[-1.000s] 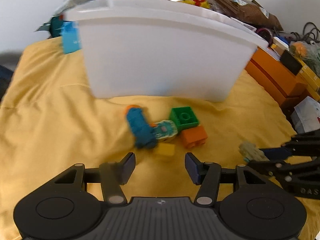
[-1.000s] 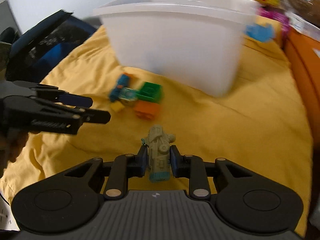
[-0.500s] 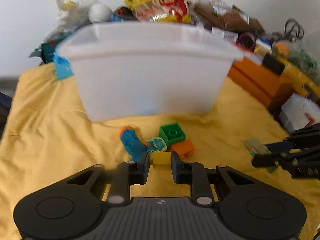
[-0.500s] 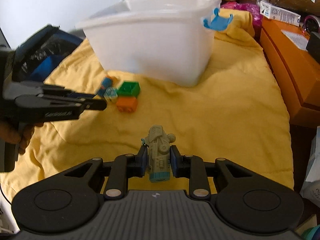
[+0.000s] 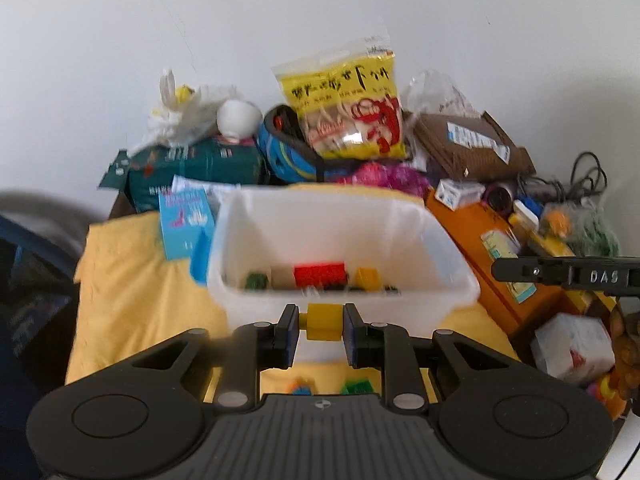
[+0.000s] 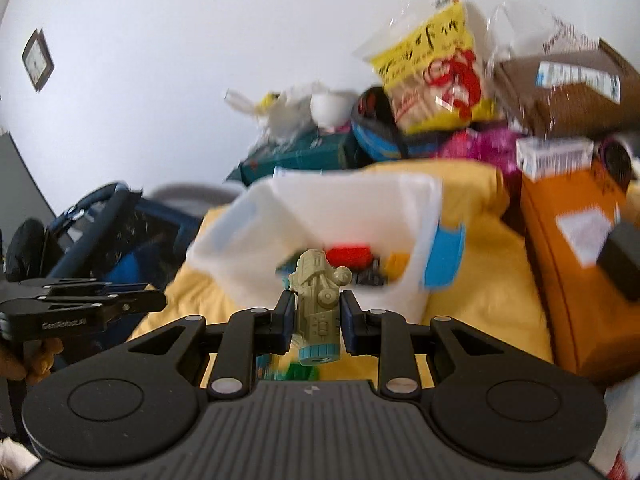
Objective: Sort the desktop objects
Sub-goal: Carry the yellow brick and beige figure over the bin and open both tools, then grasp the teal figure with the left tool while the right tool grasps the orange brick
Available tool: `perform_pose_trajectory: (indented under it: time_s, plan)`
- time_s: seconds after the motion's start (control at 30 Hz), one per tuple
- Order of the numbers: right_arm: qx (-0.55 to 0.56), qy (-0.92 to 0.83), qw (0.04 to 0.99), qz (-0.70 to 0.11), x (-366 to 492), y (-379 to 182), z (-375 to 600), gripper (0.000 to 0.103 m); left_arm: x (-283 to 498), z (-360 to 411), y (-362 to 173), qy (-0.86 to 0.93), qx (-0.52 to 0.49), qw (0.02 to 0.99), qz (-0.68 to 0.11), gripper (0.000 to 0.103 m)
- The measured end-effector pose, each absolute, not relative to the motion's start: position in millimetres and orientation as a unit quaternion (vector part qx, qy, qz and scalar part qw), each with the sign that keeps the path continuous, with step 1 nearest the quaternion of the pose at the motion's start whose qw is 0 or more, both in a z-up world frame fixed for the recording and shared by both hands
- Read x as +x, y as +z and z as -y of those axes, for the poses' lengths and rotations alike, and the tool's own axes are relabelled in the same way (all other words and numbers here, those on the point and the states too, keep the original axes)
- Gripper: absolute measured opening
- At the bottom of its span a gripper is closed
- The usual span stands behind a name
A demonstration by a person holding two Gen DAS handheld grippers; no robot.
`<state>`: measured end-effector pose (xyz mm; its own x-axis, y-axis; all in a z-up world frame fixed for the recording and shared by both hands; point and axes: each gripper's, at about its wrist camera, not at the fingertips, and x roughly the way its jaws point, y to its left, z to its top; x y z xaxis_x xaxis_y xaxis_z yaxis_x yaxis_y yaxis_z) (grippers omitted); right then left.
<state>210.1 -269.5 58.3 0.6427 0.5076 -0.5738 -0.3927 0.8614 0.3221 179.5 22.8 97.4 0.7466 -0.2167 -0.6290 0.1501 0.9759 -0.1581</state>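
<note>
The left tool (image 5: 320, 322) is clenched on a yellow block (image 5: 323, 322), held just in front of the near wall of the white bin (image 5: 436, 292), above the yellow cloth (image 5: 136, 288) covering the desk. The right tool (image 6: 316, 316) grips an olive-green toy vehicle (image 6: 318, 300), nose up, before the same bin (image 6: 248, 256). Inside the bin lie a red block (image 5: 319, 275), a second yellow block (image 5: 368, 278) and a green piece (image 5: 256, 281); each tool's fingers are pressed against its load.
</note>
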Motion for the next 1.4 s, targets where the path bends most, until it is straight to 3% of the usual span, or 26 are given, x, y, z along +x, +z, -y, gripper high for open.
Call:
perform_pose_trajectory:
  time_s: [0.13,0.67,0.73,0.77,0.8,0.83,0.87,1.17,1.4]
  plan:
    - [0.122,0.247,0.896,-0.347,242.6,75.5,272.6,0.027,211.2,-27.6,111.0,-0.095,-0.06,0.928,-0.356,0.026]
    - [0.052,0.216,0.873,-0.435,316.3,82.5,247.7,0.028,287.0,-12.1,117.3,-0.094,-0.038,0.906,-0.411,0.028]
    - [0.047,0.212,0.872,-0.439,321.4,80.1,243.2,0.031,294.3,-10.1,117.3,-0.078,-0.032,0.907,-0.413,0.043]
    - [0.044,0.207,0.873,-0.44,323.3,78.9,241.1,0.033,295.7,-8.5,117.6,-0.067,-0.027,0.909,-0.411,0.058]
    - [0.042,0.203,0.873,-0.441,325.5,78.3,239.6,0.046,296.1,-6.8,117.8,-0.058,-0.018,0.911,-0.408,0.062]
    - [0.039,0.196,0.875,-0.44,327.0,77.7,238.1,0.06,295.6,-5.2,117.7,-0.054,-0.01,0.913,-0.405,0.062]
    - [0.035,0.19,0.878,-0.438,328.5,77.3,236.8,0.063,294.7,-4.5,117.4,-0.056,-0.006,0.913,-0.404,0.062]
    - [0.032,0.217,0.889,-0.402,285.8,72.2,237.6,0.062,233.0,-10.5,88.8,-0.08,-0.011,0.921,-0.382,0.062]
    - [-0.02,0.256,0.908,-0.331,188.0,43.7,214.4,0.062,167.2,-11.8,20.1,-0.064,-0.017,0.919,-0.389,0.062]
